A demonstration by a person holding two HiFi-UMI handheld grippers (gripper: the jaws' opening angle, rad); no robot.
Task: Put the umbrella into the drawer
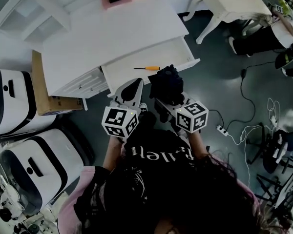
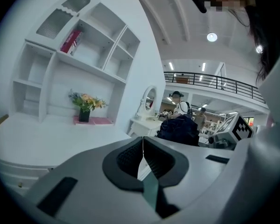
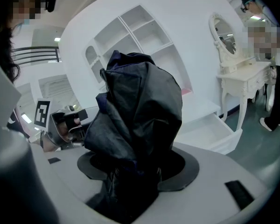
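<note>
1. Umbrella (image 1: pixel 167 84), from the head view, was a dark folded bundle clamped in the right gripper (image 1: pixel 165 100). It hung over the front edge of the open drawer (image 1: pixel 176 52), toward the drawer's right corner. Its long axis ran away from the person, with the free end pointing at the white desk (image 1: pixel 112 33). The fabric was so dark that I could not make out folds, strap or handle. An orange-handled screwdriver (image 1: pixel 147 68) lay in the drawer. The left gripper (image 1: pixel 135 86) hovered just beside the umbrella, on its left, also at the drawer front.

2. From the left gripper view, that gripper's jaws were pressed together with only a thin seam between them, and they held nothing. The umbrella showed off to the right as a dark lump next to the right gripper's marker cube (image 2: pixel 238 129). Its lower part was cut off by the gripper body. The desk's shelving (image 2: pixel 84 55) and a pot of flowers (image 2: pixel 85 102) stood beyond.

3. From the right gripper view, the jaws were closed on the umbrella's lower part. Fabric spilled over the pads and hid most of them. The umbrella rose straight out along the jaws, its crumpled top toward the shelving. The end below the grip was out of sight. The drawer stood open behind it at lower right. The left gripper showed at the left, partly behind the cloth.
</note>
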